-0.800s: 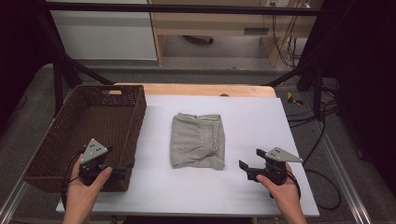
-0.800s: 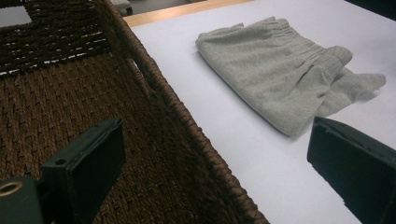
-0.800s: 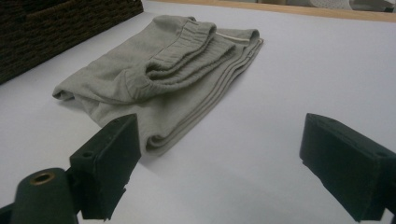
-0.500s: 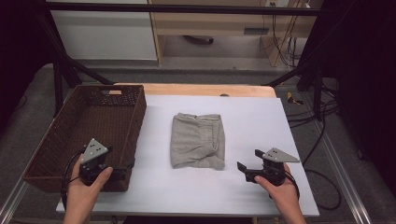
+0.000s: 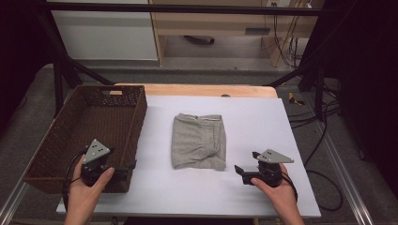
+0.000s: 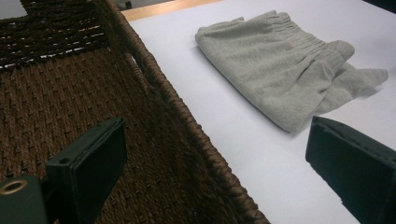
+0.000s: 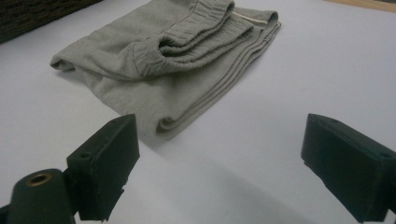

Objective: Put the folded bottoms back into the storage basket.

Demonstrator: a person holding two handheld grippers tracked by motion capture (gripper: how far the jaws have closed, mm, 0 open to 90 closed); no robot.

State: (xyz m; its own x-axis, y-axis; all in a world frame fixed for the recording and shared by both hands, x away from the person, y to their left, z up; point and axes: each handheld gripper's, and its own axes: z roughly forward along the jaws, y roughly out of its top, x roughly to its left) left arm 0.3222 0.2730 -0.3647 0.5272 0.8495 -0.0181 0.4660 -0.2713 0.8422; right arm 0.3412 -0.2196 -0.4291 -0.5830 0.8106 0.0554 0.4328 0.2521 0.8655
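- Your left gripper [image 5: 126, 169] sits at the near right corner of the basket [image 5: 56, 140], held in your left hand [image 5: 87, 190]. Its jaws stand wide apart and hold nothing.
- In the left gripper view, one jaw hangs over the basket's woven floor and the other over the white table [image 6: 224, 116], with the basket's right wall [image 6: 187, 121] running between them.
- Your right gripper [image 5: 241, 171] is low over the table near its front edge, just right of the cloth's [image 5: 198, 140] near right corner, in your right hand [image 5: 277, 190]. Its jaws are spread wide and empty, pointing left toward the cloth.
- In the right gripper view, the cloth's [image 7: 163, 60] folded edge lies just beyond the left jaw, apart from it.
- The grey cloth lies folded in the middle of the table [image 5: 253, 117], between the two grippers, well clear of the basket. An elastic waistband shows at its far end.
- The basket stands on the left part of the table, nothing in it.
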